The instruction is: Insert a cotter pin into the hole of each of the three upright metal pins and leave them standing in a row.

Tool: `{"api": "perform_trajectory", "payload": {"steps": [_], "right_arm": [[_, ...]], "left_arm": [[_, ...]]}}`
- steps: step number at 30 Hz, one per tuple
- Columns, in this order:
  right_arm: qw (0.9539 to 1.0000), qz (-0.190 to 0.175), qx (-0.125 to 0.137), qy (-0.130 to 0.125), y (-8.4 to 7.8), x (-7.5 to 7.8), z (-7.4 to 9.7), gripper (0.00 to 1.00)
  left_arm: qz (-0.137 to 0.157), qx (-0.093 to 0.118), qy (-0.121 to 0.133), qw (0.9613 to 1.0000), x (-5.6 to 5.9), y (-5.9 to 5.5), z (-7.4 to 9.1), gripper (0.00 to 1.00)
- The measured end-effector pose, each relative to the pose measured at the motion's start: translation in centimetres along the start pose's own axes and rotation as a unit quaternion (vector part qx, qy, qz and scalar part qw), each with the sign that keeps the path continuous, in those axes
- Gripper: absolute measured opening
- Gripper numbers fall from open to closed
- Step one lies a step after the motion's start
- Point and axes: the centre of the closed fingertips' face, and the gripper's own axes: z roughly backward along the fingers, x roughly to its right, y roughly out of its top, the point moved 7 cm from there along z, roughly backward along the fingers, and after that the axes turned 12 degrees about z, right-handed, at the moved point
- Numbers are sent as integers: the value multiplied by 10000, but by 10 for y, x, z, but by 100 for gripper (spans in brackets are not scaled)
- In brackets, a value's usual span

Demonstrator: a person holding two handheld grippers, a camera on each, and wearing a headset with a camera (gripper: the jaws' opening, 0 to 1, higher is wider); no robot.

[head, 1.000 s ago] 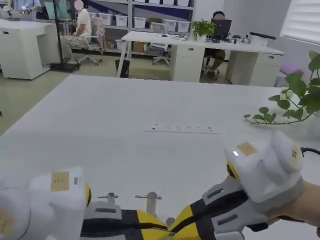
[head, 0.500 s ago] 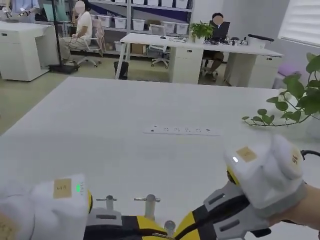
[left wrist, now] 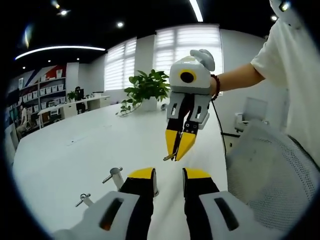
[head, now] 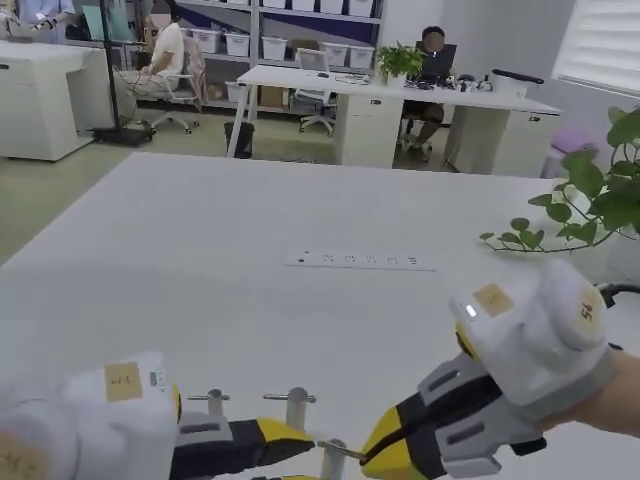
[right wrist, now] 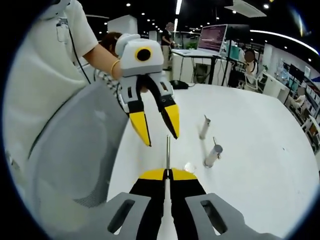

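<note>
In the head view, the left gripper (head: 288, 446) is reaching in from the bottom left over the white workbench (head: 300, 220) and the right gripper (head: 374, 458) is pointing in from the right; the right one is pinching a thin cotter pin (head: 347, 452), whose free end is lying just beside the top of the third upright pin (head: 332, 460); behind it the first upright pin (head: 213, 402) and the second upright pin (head: 296, 405) are standing in a row, each carrying a cross pin through its top.

In the left gripper view, its own jaws are standing apart with nothing between them; the right gripper (left wrist: 179, 150) is hanging above them, tips pressed together on the cotter pin (left wrist: 169, 158).

In the right gripper view, its jaws are clamping the cotter pin (right wrist: 168, 150), which is pointing towards the spread tips of the left gripper (right wrist: 159, 129); the three upright pins are standing to the right.
</note>
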Motion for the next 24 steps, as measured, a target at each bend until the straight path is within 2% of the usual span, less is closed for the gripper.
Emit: {"api": "perform_trajectory", "payload": {"steps": [5,9,24], "right_arm": [[9997,24,-229,-45,-8,3,4,3],[9990,80,-432,-86,-15,7,5,3],[9931,387,-1107,-47,-40,12,1,3]], "left_arm": [[81,50,209,9997,-5,-1,-4,25],[273,75,346,9990,-7,-5,-10,26],[396,-227,805,9957,-20,-24,-31,28]]}}
